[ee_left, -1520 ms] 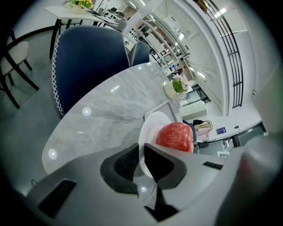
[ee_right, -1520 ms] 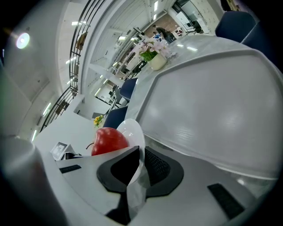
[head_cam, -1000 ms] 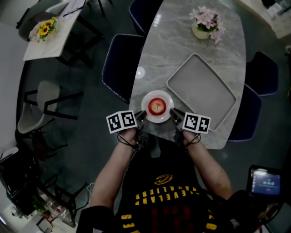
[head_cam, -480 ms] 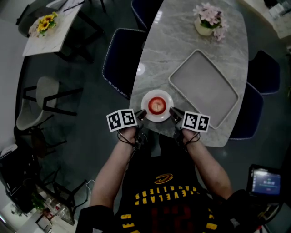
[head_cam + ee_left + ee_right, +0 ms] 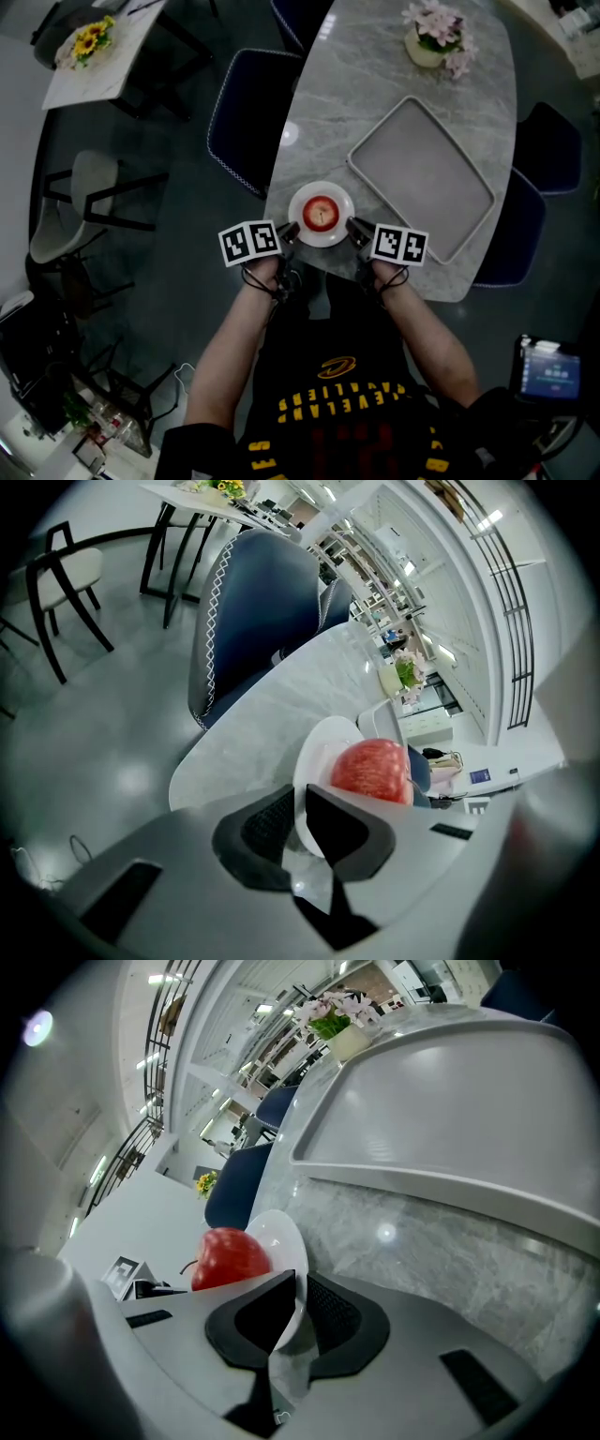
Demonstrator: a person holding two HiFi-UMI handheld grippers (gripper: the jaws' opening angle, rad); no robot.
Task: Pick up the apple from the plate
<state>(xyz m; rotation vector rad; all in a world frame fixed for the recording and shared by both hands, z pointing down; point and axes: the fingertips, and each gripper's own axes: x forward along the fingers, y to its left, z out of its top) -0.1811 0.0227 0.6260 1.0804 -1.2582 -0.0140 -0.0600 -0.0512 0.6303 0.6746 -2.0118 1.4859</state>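
A red apple [image 5: 320, 212] lies on a small white plate [image 5: 298, 200] near the marble table's front edge. My left gripper [image 5: 291, 230] is shut on the plate's left rim, and my right gripper [image 5: 352, 225] is shut on its right rim. In the left gripper view the plate [image 5: 323, 752] edge runs between the jaws of the gripper [image 5: 300, 822], with the apple [image 5: 372, 769] just beyond. The right gripper view shows the plate [image 5: 281, 1237] rim pinched in the gripper [image 5: 298, 1312] and the apple [image 5: 230, 1255] to the left. Neither gripper touches the apple.
A large grey tray [image 5: 422, 178] lies right of the plate on the oval marble table [image 5: 375, 84]. A pot of pink flowers [image 5: 436, 42] stands at the far end. Dark blue chairs [image 5: 246, 122] [image 5: 511, 234] flank the table.
The plate with the apple and both grippers sit slightly higher in the head view than a second ago. Both grips on the rim look unchanged.
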